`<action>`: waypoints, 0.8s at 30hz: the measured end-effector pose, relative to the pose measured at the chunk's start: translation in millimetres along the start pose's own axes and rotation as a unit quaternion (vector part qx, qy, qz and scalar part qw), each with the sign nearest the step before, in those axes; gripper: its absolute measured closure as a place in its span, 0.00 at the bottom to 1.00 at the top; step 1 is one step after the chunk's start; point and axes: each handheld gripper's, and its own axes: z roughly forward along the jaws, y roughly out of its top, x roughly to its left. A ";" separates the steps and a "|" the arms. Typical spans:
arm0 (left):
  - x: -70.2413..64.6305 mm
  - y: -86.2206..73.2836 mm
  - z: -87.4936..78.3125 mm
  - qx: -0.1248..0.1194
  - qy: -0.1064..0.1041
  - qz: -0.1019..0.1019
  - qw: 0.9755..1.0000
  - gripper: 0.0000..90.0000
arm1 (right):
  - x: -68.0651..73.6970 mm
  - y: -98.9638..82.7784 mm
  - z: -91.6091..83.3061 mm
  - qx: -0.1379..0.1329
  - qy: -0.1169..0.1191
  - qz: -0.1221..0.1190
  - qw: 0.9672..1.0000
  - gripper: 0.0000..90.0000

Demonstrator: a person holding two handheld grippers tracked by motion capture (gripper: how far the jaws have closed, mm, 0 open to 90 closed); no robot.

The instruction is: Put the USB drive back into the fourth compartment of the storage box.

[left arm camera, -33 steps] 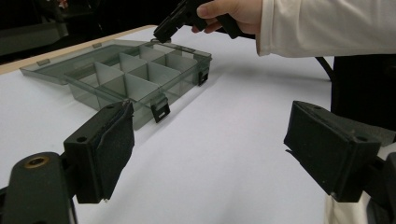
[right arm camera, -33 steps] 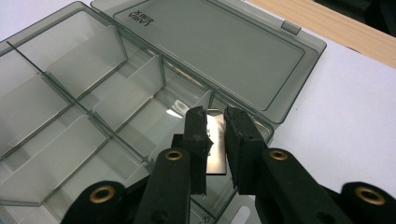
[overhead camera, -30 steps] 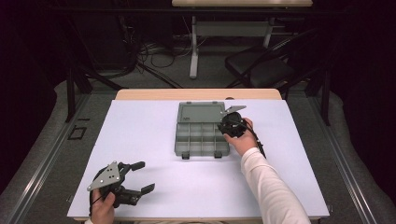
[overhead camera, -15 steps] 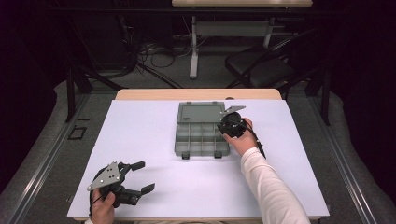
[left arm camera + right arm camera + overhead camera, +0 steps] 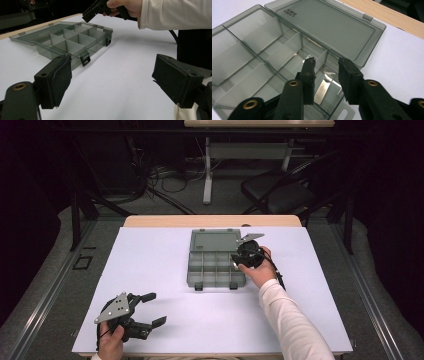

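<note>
Dark room, white bench [image 5: 165, 265] under cover. Open grey compartment box [image 5: 216, 262] sat mid-bench, lid flat behind. Right gripper [image 5: 240, 260] hovered over box's right-hand corner compartment; jaws had just been opening, a narrow gap between them, nothing clamped. Small silver metal piece [image 5: 322, 92] lay in that compartment below jaws. Left gripper [image 5: 152, 309] rested near front-left edge, jaws wide apart, empty.

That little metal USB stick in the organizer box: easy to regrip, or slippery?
The metal stick looks polished, so probably slick between pads. It lies flat on the compartment floor beside a divider, leaving little finger room. It looks rigid and probably light; unlikely to roll.
</note>
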 end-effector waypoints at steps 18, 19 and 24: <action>0.0 -0.3 -0.3 -0.001 -0.001 -0.001 1.000 0.18 | 16.9 1.6 -27.9 -0.023 0.024 0.020 0.999 0.42; 0.2 -0.3 -0.3 -0.001 0.000 -0.001 1.000 0.18 | 18.6 0.7 -30.2 -0.022 0.021 0.018 0.999 0.41; -0.5 -0.2 -0.1 0.000 0.003 -0.001 1.000 0.18 | 25.6 -7.5 -41.1 -0.034 0.038 0.027 0.998 0.34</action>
